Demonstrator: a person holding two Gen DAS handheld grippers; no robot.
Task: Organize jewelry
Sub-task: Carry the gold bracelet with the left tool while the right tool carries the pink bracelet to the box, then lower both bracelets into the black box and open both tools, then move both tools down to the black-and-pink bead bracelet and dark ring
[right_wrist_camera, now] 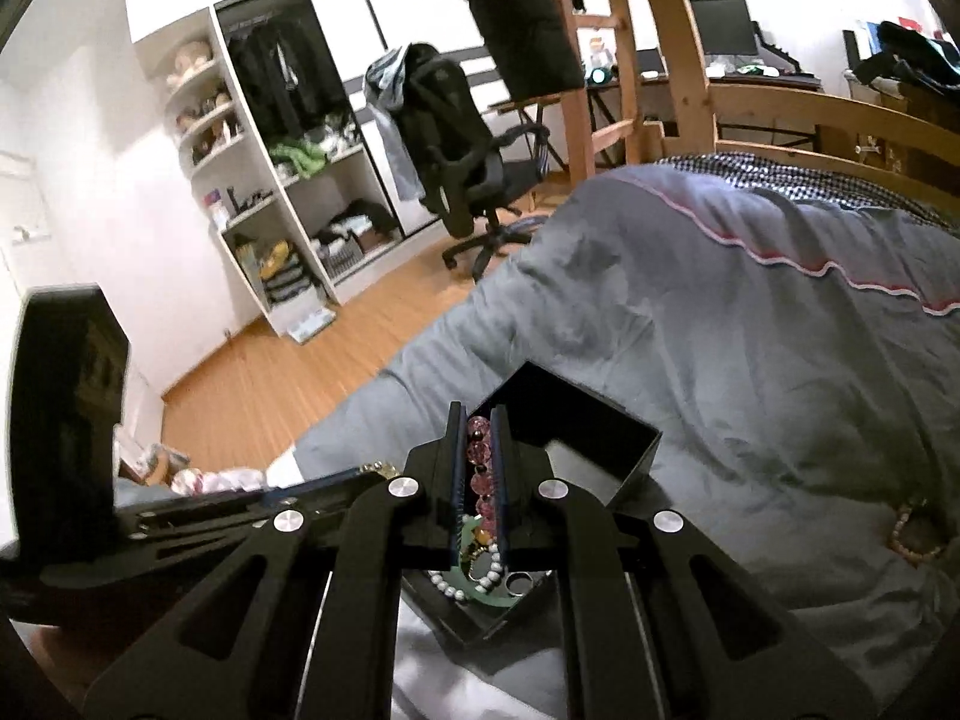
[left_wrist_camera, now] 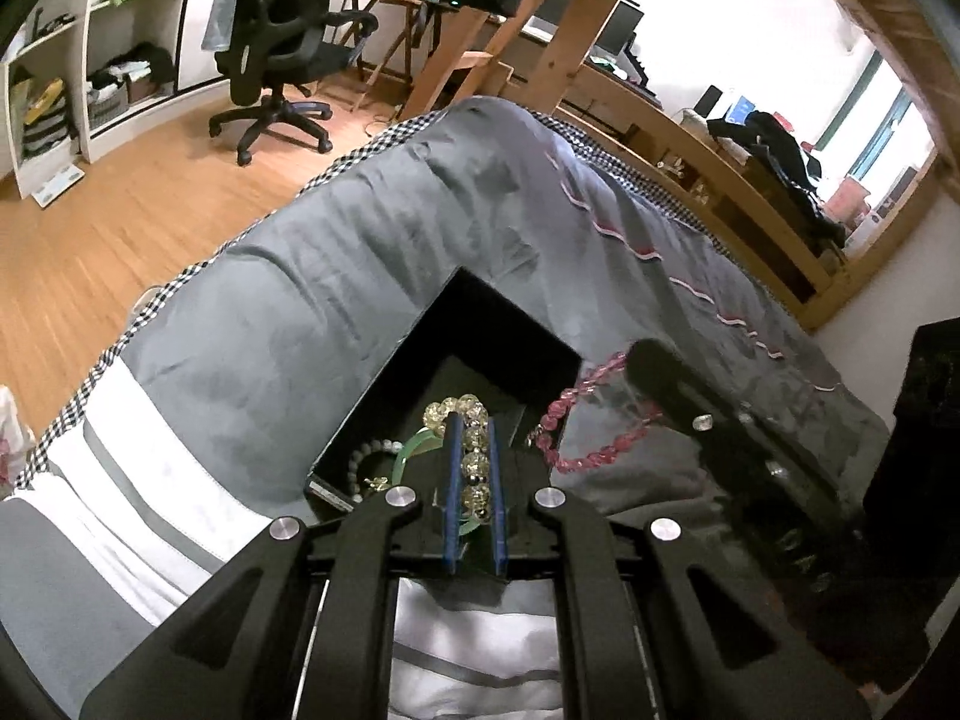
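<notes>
**Two grippers, each clamped on a bead bracelet, over an open jewelry box on a bed**

Left wrist view. The left gripper (left_wrist_camera: 474,420) had its blue-lined fingers (left_wrist_camera: 451,480) drawn close together on a yellow bead bracelet (left_wrist_camera: 471,447), held over the open black box (left_wrist_camera: 420,372). The box rested on a grey bedspread (left_wrist_camera: 360,252). Inside it lay a green bangle (left_wrist_camera: 420,441) and a grey bead bracelet (left_wrist_camera: 360,462). Just right of the box, a pink bead bracelet (left_wrist_camera: 588,426) hung from the right gripper (left_wrist_camera: 645,360), which entered from the right and appeared blurred.

Right wrist view. The right gripper (right_wrist_camera: 477,411) was clamped on the pink bead bracelet (right_wrist_camera: 480,468), whose beads ran between the two fingers (right_wrist_camera: 501,456), above the black box (right_wrist_camera: 600,426). Below the fingers, within the box, the green bangle (right_wrist_camera: 474,591) and a white bead strand (right_wrist_camera: 447,582) were visible. The left gripper (right_wrist_camera: 375,468) reached in from the left, edge-on. Another bead bracelet (right_wrist_camera: 912,531) lay on the bedspread (right_wrist_camera: 750,360), well apart to the right.
</notes>
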